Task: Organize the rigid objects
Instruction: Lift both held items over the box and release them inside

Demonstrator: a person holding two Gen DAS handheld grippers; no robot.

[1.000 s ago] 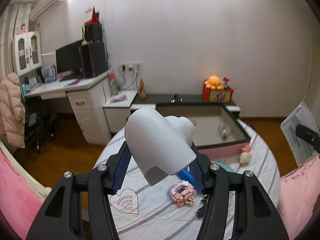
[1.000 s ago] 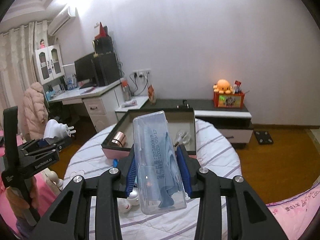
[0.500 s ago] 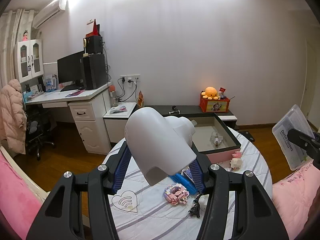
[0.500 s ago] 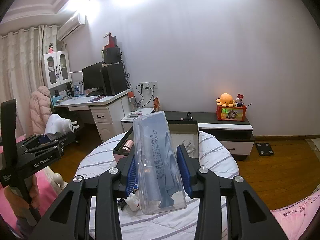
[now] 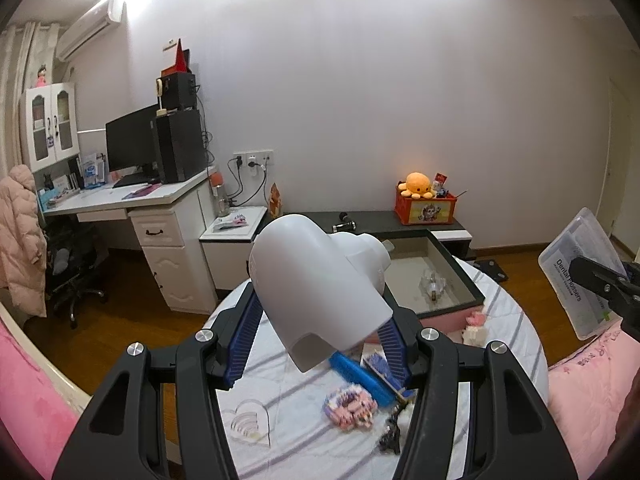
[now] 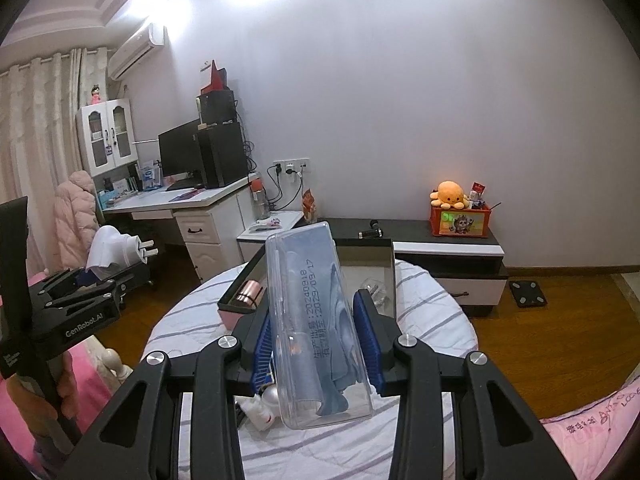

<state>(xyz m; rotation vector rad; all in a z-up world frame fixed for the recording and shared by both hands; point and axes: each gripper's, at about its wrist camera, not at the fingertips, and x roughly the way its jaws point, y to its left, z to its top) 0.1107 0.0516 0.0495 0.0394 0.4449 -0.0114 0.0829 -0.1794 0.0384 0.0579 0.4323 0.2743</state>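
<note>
While both tongs hover above the desk (image 5: 304, 436), the left tongs (image 5: 320, 332) clamp a white plug adapter (image 5: 320, 288); the right tongs (image 6: 316, 344) clamp a clear floss case (image 6: 316, 320); the box (image 6: 360, 256) holds few items; several toys remain outside.

Smooth matt white plastic plug adapter (image 5: 320, 284) sits in left claw (image 5: 318, 344), matt black plastic arms, ribbed blue rubbery-looking pads (image 5: 244, 340), shiny metal screws. Clear glossy plastic floss box (image 6: 316, 320) with printed paper-like insert sits in right claw (image 6: 318, 344), same finish. Round table (image 5: 304, 432) covered in white striped cloth. Shiny copper-coloured metallic cylinder (image 6: 248, 293) in matt dark-rimmed tray (image 5: 452, 276). Glossy wood floor (image 6: 560, 320).
</note>
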